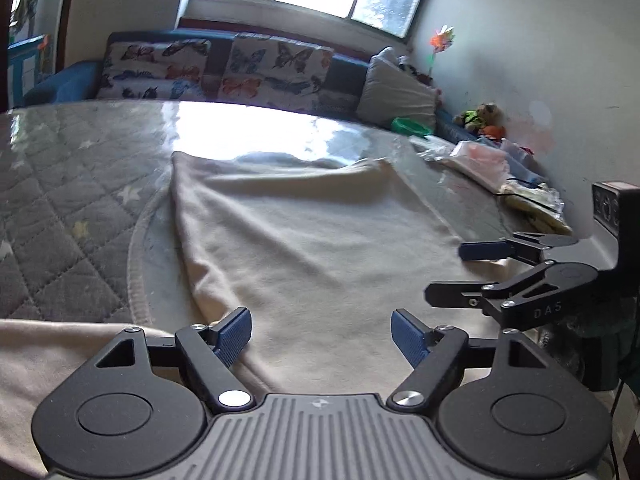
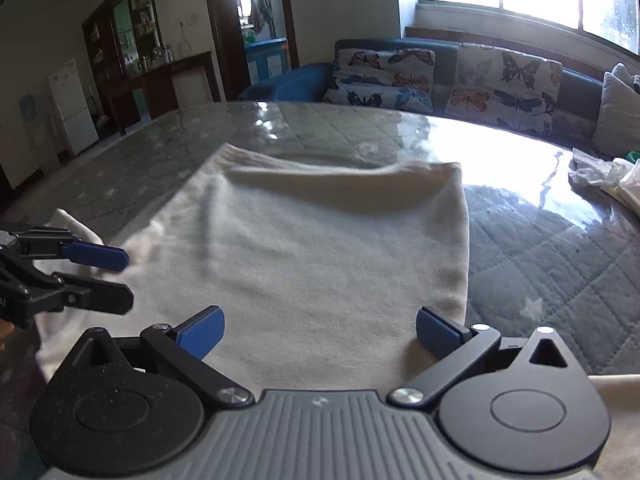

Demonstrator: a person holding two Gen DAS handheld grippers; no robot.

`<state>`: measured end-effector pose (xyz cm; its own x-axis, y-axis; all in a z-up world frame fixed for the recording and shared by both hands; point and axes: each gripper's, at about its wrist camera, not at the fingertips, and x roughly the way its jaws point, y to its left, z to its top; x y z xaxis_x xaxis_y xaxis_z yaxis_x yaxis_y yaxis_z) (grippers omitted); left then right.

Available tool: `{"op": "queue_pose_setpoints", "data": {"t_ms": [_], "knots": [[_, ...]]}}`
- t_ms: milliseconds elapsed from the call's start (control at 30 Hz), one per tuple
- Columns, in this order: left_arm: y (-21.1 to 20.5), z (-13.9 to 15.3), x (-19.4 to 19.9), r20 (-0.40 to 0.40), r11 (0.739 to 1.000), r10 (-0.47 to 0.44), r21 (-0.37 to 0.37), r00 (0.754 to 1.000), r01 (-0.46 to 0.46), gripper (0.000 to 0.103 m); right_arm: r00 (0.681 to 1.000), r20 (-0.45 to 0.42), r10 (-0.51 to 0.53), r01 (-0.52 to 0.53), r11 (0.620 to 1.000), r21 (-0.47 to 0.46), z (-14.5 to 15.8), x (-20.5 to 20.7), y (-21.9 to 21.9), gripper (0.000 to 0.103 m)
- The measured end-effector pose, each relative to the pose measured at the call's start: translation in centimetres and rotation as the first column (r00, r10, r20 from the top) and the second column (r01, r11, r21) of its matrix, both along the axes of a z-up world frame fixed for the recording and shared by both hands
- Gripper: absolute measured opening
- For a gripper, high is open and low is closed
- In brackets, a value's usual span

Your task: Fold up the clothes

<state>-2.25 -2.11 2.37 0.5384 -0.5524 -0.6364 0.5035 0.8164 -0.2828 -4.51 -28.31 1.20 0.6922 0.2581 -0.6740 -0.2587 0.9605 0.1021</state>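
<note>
A cream knit garment point(image 1: 312, 232) lies spread flat on the glass-topped table, with a fold along its far edge; it also shows in the right wrist view point(image 2: 320, 248). My left gripper point(image 1: 322, 336) is open and empty just above the garment's near edge. My right gripper point(image 2: 318, 334) is open and empty over the near edge too, close beside the left. The right gripper shows at the right of the left wrist view point(image 1: 444, 274). The left gripper shows at the left of the right wrist view point(image 2: 126, 278).
The table point(image 1: 60, 200) has a grey quilted star cloth under glass. Plastic bags and packets point(image 1: 500, 164) lie at its far right by the wall. A blue sofa with butterfly cushions point(image 2: 460, 76) stands behind the table. Cabinets and a doorway point(image 2: 248, 28) are far left.
</note>
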Motion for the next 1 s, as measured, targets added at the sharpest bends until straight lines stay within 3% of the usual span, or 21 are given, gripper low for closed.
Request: {"op": "queue_pose_setpoints", "data": {"t_ms": [333,467,733,1000], "knots": [[1.2,-0.3,-1.5,0.08,0.999,-0.02,0.046,0.997,0.016,0.078,0.998,0.013,0.062,-0.061,0.996,-0.062,-0.4,-2.4,1.7,0.103],[1.6,-0.4,-1.9,0.102,0.998,-0.037,0.059,0.994,0.031,0.078,0.993,0.058,0.102,-0.092,0.984,-0.152,-0.7,-4.2,3.3,0.103],[1.0,-0.8,-3.2,0.182,0.988,-0.077,0.146,0.98,0.05,0.078,0.99,0.106,0.098,-0.082,0.987,-0.141,-0.6,-7.1,3.8,0.103],[0.9,-0.8,-3.1,0.183,0.99,-0.071,0.134,0.981,0.046,0.079,0.997,0.067,0.028,-0.024,0.998,-0.057,-0.4,-8.5,0.9,0.103]]}}
